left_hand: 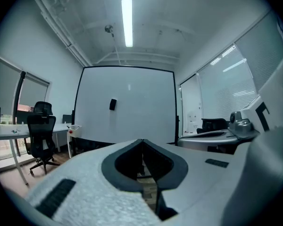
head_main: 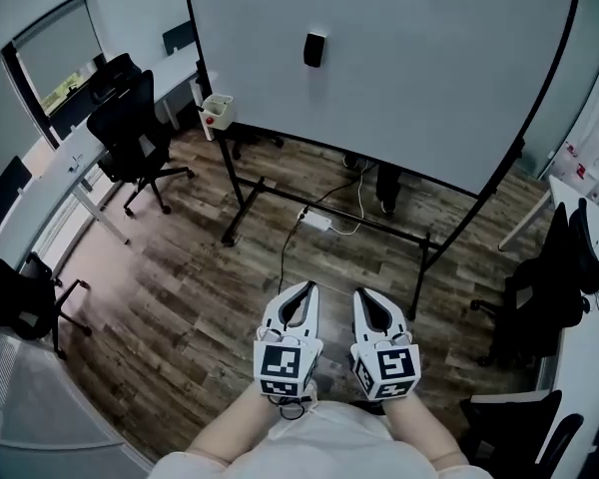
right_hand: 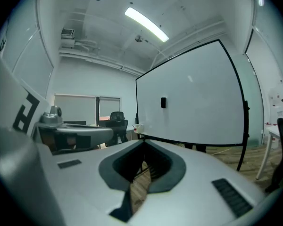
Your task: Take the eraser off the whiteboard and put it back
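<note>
A small black eraser [head_main: 314, 49] sticks to the large whiteboard [head_main: 419, 78], left of its middle and high up. It also shows as a dark block, the eraser [left_hand: 112, 104] in the left gripper view and the eraser [right_hand: 163, 102] in the right gripper view, far ahead of both grippers. My left gripper [head_main: 301, 288] and right gripper [head_main: 364, 294] are held side by side low in the head view, well short of the board's stand. Both point at the board, tips together, nothing between them. The left gripper [left_hand: 142, 141] and right gripper [right_hand: 144, 143] each look empty.
The whiteboard stands on a black frame with floor legs [head_main: 242, 208]. A white power strip [head_main: 314, 220] and cable lie on the wood floor under it. A small white bin [head_main: 218, 111] hangs at the board's left. Office chairs [head_main: 130, 138] and a desk [head_main: 40, 188] stand left, more chairs [head_main: 539, 297] right.
</note>
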The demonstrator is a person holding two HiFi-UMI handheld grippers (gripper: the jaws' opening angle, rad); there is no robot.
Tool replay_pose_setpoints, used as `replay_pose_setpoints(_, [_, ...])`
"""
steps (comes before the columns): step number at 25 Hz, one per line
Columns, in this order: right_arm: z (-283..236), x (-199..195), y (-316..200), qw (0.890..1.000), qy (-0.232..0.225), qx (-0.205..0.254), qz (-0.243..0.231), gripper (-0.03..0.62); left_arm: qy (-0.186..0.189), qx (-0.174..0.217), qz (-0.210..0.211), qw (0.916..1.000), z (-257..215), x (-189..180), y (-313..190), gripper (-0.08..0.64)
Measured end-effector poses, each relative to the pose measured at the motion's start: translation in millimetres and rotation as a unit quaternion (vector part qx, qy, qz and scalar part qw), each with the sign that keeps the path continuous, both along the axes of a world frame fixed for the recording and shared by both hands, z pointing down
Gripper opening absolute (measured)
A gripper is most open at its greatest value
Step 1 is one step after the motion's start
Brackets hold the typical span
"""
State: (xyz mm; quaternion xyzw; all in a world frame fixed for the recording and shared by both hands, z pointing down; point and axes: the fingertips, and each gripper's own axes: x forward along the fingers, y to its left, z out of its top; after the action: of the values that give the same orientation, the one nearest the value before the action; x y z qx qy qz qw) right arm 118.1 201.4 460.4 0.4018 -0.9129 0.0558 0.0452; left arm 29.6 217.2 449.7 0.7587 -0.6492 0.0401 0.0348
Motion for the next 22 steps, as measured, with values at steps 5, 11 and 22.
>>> replay_pose_setpoints(5, [12.2, -33.2, -36.0, 1.000, 0.007, -0.019, 0.002, 0.028, 0.002, -0.014, -0.009, 0.9999, 8.3, -42.6, -32.7, 0.018])
replay_pose_setpoints(11, [21.1, -61.5, -94.2, 1.000, 0.010, -0.024, -0.008, 0.028, 0.007, -0.025, -0.018, 0.9995, 21.9, -71.5, -84.3, 0.017])
replay_pose_setpoints(22, [7.4, -101.2, -258.0, 0.999, -0.002, 0.001, -0.043, 0.028, -0.003, 0.006, -0.052, 0.9986, 4.0, -108.9, -244.3, 0.018])
